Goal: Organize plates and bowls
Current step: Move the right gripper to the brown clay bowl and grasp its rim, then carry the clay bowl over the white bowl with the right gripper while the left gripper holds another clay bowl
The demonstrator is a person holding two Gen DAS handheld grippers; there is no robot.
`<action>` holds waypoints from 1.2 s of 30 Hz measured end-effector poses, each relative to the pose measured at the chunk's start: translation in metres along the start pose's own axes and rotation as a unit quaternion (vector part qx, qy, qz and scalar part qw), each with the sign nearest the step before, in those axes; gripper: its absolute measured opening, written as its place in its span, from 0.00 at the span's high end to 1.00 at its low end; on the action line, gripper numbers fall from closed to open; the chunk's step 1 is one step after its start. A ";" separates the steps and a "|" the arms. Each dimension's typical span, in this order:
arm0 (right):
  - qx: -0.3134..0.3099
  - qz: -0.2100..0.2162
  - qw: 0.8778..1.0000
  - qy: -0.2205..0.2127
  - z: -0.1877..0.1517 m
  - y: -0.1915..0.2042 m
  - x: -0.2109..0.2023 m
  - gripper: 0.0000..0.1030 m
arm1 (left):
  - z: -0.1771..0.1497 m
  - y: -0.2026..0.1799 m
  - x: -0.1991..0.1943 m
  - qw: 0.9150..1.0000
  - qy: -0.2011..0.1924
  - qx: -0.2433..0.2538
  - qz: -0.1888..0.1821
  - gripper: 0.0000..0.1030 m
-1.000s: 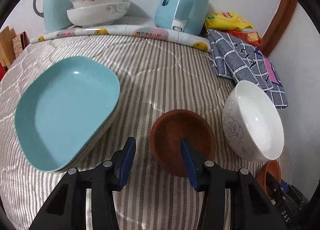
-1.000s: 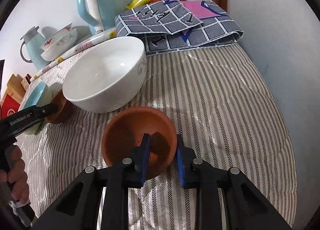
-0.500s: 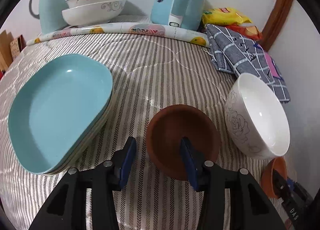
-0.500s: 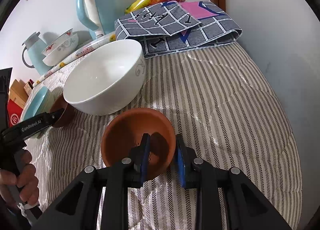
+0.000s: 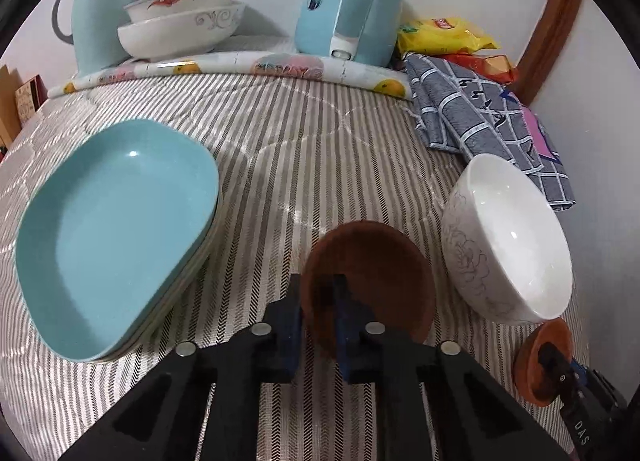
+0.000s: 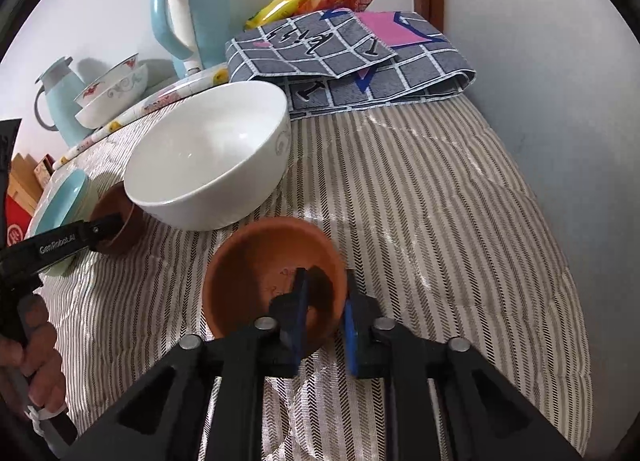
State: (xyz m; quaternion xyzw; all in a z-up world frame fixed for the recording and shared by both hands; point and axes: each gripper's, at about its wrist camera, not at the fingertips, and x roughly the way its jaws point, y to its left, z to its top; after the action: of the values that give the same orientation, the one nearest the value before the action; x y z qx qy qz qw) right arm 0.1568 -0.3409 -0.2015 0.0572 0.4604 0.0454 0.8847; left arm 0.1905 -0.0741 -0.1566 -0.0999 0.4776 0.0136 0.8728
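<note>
Left gripper is pinching dark brown bowl rim, lower centre. Right gripper is pinching orange-brown bowl rim, lower centre. White bowl is sitting mid-frame.

Stacked plates are set at the left of the bed, a large bowl at the right, with a small bowl placed between them.

Dark brown bowl half hidden behind left claw and white bowl.
</note>
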 end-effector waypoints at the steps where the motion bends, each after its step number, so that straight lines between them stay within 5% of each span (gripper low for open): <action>1: 0.005 0.003 1.000 0.000 0.000 -0.001 -0.002 0.90 | 0.001 0.000 -0.002 1.000 -0.002 0.003 -0.003 0.91; 25: 0.017 -0.024 0.999 -0.042 0.003 0.014 -0.046 0.92 | 0.003 0.010 -0.045 0.998 -0.019 0.016 -0.052 0.92; 36: 0.033 -0.031 0.996 -0.073 0.014 0.023 -0.073 0.92 | 0.013 0.016 -0.075 0.997 -0.047 0.046 -0.043 0.92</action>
State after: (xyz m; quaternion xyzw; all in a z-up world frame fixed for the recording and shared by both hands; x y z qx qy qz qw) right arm 0.1265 -0.3286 -0.1311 0.0746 0.3975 -0.0016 0.9146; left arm 0.1586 -0.0506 -0.0898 -0.0794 0.4311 -0.0409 0.8979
